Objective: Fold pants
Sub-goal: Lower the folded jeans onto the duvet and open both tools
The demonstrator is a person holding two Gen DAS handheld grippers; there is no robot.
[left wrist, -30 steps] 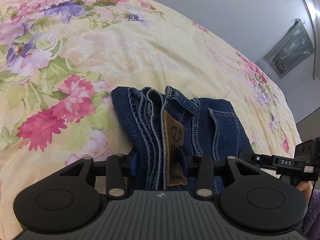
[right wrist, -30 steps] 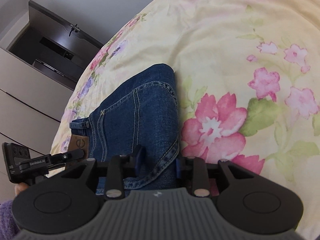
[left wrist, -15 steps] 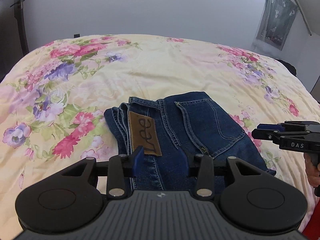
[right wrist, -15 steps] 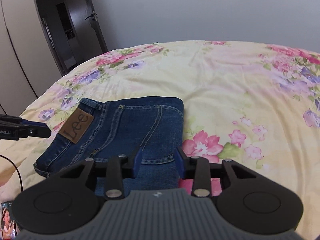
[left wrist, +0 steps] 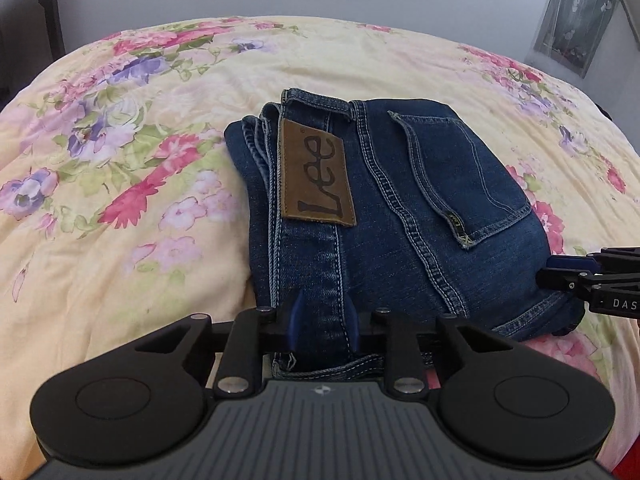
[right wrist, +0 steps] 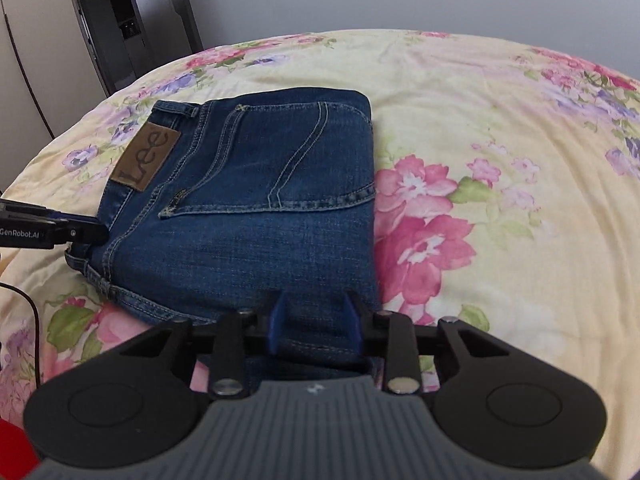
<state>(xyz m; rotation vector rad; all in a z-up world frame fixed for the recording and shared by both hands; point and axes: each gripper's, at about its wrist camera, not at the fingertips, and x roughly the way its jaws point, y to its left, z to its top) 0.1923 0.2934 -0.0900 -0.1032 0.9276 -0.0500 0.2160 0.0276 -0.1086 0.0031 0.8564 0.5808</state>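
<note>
Left wrist view looks down on a pair of blue jeans [left wrist: 400, 208] folded into a compact bundle on a pale yellow floral bedspread [left wrist: 120, 264], the brown leather brand patch [left wrist: 316, 174] facing up beside a back pocket [left wrist: 452, 176]. The left gripper [left wrist: 322, 326] sits at the near edge of the bundle with the waistband end of the denim running between its blue pads; its jaws have just been closing, yet whether the pads actually press the cloth cannot be told. At the right edge of this view the right gripper [left wrist: 560, 272] reaches in against the other near corner of the jeans. From the right wrist view, that gripper's blue pads stand partly apart with the near folded edge of the denim between them, and again a firm pinch cannot be confirmed. The left gripper's tip enters from the left, touching the jeans by the waistband. A dark door [right wrist: 132, 20] stands behind the bed, and a thin black cable [right wrist: 28, 312] lies on the cover at lower left.
</note>
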